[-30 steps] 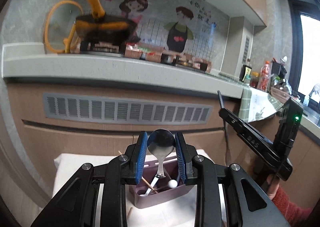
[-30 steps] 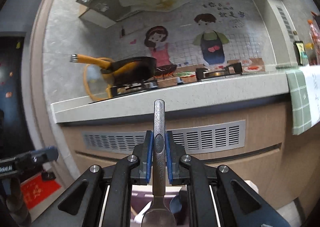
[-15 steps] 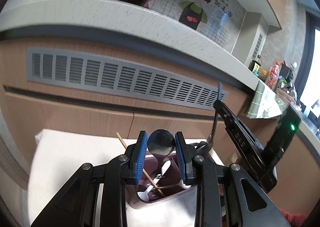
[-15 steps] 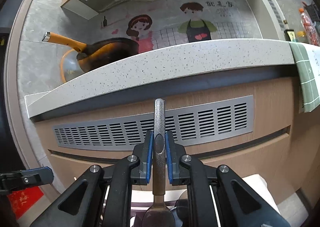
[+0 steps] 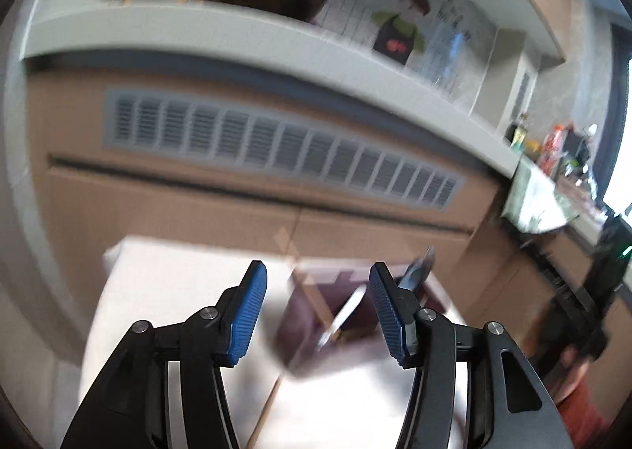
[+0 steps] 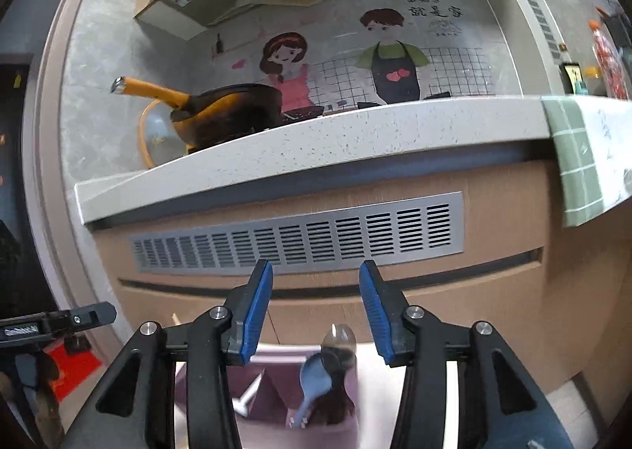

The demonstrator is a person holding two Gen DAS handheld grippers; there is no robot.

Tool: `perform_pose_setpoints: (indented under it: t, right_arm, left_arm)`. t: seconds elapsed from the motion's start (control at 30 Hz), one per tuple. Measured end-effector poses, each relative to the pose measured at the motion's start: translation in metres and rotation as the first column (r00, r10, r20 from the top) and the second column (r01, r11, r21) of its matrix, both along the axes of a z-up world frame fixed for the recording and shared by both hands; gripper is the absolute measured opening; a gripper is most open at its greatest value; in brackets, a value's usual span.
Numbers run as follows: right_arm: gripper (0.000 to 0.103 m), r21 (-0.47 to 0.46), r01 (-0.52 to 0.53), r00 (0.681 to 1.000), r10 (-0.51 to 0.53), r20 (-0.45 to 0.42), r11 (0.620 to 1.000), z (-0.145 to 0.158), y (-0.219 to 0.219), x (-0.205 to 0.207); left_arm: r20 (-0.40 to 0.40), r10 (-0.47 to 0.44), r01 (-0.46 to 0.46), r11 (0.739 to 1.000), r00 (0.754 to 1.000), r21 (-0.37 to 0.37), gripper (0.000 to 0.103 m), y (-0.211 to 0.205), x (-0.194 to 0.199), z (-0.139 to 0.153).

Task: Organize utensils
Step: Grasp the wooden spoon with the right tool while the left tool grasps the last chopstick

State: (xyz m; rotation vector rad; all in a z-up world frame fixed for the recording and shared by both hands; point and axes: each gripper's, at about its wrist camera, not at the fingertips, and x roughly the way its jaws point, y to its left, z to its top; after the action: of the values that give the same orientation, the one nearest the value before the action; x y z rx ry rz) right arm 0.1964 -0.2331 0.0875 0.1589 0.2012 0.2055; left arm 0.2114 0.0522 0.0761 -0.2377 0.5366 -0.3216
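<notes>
In the left wrist view my left gripper has its jaws opening, with nothing between the blue pads. Just beyond them sits the blurred purple utensil holder on a white table, with a wooden chopstick, a pale spoon handle and a metal handle standing in it. My right gripper is also opening and holds nothing. Below it the holder contains a blue spoon, a metal utensil and a white spoon.
A brown cabinet front with a grey vent grille rises right behind the table, under a speckled counter edge. On the counter is an orange-handled pan. A green checked towel hangs at the right. The other gripper shows at the left.
Both grippers have opened: the left let go of the metal spoon, the right let go of the metal utensil handle. Both cameras have sunk towards the holder.
</notes>
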Motion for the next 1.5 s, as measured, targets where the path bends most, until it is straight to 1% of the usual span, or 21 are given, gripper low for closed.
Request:
perform_pose_setpoints:
  t: [0.07,0.13,0.17,0.2,0.27,0.33,0.4,0.47,0.53,0.6,0.67,0.73,0.8,0.9,0.93,1.07,1.1,1.17,1.23,1.37,1.5]
  right_arm:
    - [0.043,-0.040,-0.011,0.999,0.009,-0.031,0.999,0.000,0.000,-0.014]
    - [0.043,-0.097,-0.032,0.996,0.023,-0.086,0.995,-0.005,0.001,-0.028]
    - [0.043,-0.129,-0.043,0.992,0.027,-0.121,0.991,-0.010,0.001,-0.034]
    - [0.043,-0.155,-0.052,0.988,0.029,-0.150,0.986,-0.014,0.002,-0.038]
    - [0.044,-0.248,-0.086,0.965,0.019,-0.261,0.965,-0.035,0.004,-0.049]
    - [0.043,-0.312,-0.083,0.939,-0.030,-0.342,0.947,-0.056,0.003,-0.055]
    - [0.043,-0.383,-0.081,0.897,-0.101,-0.430,0.920,-0.084,-0.001,-0.063]
    - [0.042,-0.379,-0.142,0.857,-0.078,-0.509,0.914,-0.106,-0.007,-0.071]
    - [0.032,-0.308,-0.201,0.824,-0.010,-0.567,0.930,-0.122,-0.014,-0.074]
    - [0.029,-0.258,-0.199,0.789,-0.001,-0.614,0.945,-0.139,-0.021,-0.073]
    - [0.029,-0.256,-0.176,0.777,-0.026,-0.629,0.950,-0.149,-0.025,-0.068]
    - [0.029,-0.266,-0.167,0.765,-0.045,-0.642,0.950,-0.157,-0.026,-0.064]
    - [0.029,-0.280,-0.173,0.750,-0.058,-0.658,0.944,-0.162,-0.024,-0.059]
    - [0.028,-0.307,-0.176,0.755,-0.072,-0.651,0.935,-0.161,-0.018,-0.058]
    - [0.026,-0.316,-0.178,0.758,-0.075,-0.648,0.932,-0.160,-0.015,-0.057]
    - [0.015,-0.329,-0.192,0.762,-0.072,-0.644,0.925,-0.160,-0.006,-0.058]
    - [0.010,-0.333,-0.199,0.763,-0.068,-0.643,0.922,-0.160,-0.001,-0.057]
    - [0.010,-0.322,-0.217,0.764,-0.045,-0.644,0.921,-0.159,0.006,-0.056]
    - [0.010,-0.269,-0.250,0.759,0.016,-0.650,0.930,-0.155,0.014,-0.057]
    - [0.010,-0.209,-0.292,0.768,0.098,-0.633,0.933,-0.145,0.033,-0.060]
    - [0.010,-0.164,-0.332,0.760,0.160,-0.630,0.929,-0.139,0.050,-0.060]
  left_arm:
    - [-0.077,0.019,-0.016,0.999,0.997,0.035,0.055,0.004,-0.011,-0.026]
    - [-0.157,0.020,-0.012,0.999,0.987,0.048,0.055,0.006,-0.020,-0.052]
    - [-0.215,0.019,-0.009,0.999,0.976,0.048,0.055,0.008,-0.026,-0.071]
    - [-0.251,0.019,-0.007,0.999,0.968,0.049,0.055,0.008,-0.030,-0.083]
    - [-0.316,0.034,-0.018,0.998,0.948,0.056,0.055,0.009,-0.038,-0.108]
    - [-0.346,0.055,-0.032,0.997,0.937,0.072,0.055,0.009,-0.043,-0.123]
    - [-0.362,0.071,-0.041,0.995,0.930,0.091,0.055,0.007,-0.047,-0.132]
    - [-0.381,0.079,-0.045,0.994,0.921,0.099,0.055,0.005,-0.050,-0.139]
    - [-0.384,0.077,-0.041,0.994,0.920,0.101,0.055,0.001,-0.052,-0.139]
    - [-0.401,0.046,-0.014,0.996,0.915,0.083,0.055,-0.006,-0.055,-0.139]
    - [-0.426,-0.009,0.036,0.998,0.905,0.055,0.055,-0.015,-0.059,-0.141]
    - [-0.437,-0.047,0.077,0.996,0.898,0.052,0.055,-0.026,-0.062,-0.140]
    - [-0.434,-0.057,0.094,0.993,0.899,0.064,0.055,-0.036,-0.065,-0.139]
    - [-0.401,-0.017,0.067,0.991,0.916,0.112,0.055,-0.043,-0.063,-0.134]
    - [-0.394,0.006,0.047,0.991,0.919,0.124,0.055,-0.042,-0.061,-0.133]
    - [-0.395,0.052,0.001,0.991,0.917,0.133,0.054,-0.036,-0.051,-0.129]
    - [-0.392,0.061,-0.007,0.990,0.918,0.140,0.054,-0.036,-0.049,-0.129]
    - [-0.383,0.076,-0.017,0.988,0.921,0.154,0.053,-0.029,-0.046,-0.128]
    - [-0.369,0.093,-0.028,0.983,0.925,0.179,0.051,-0.030,-0.042,-0.129]
    - [-0.336,0.122,-0.035,0.967,0.934,0.253,0.035,-0.035,-0.033,-0.132]
    - [-0.331,0.119,-0.026,0.962,0.936,0.273,0.025,-0.038,-0.028,-0.138]
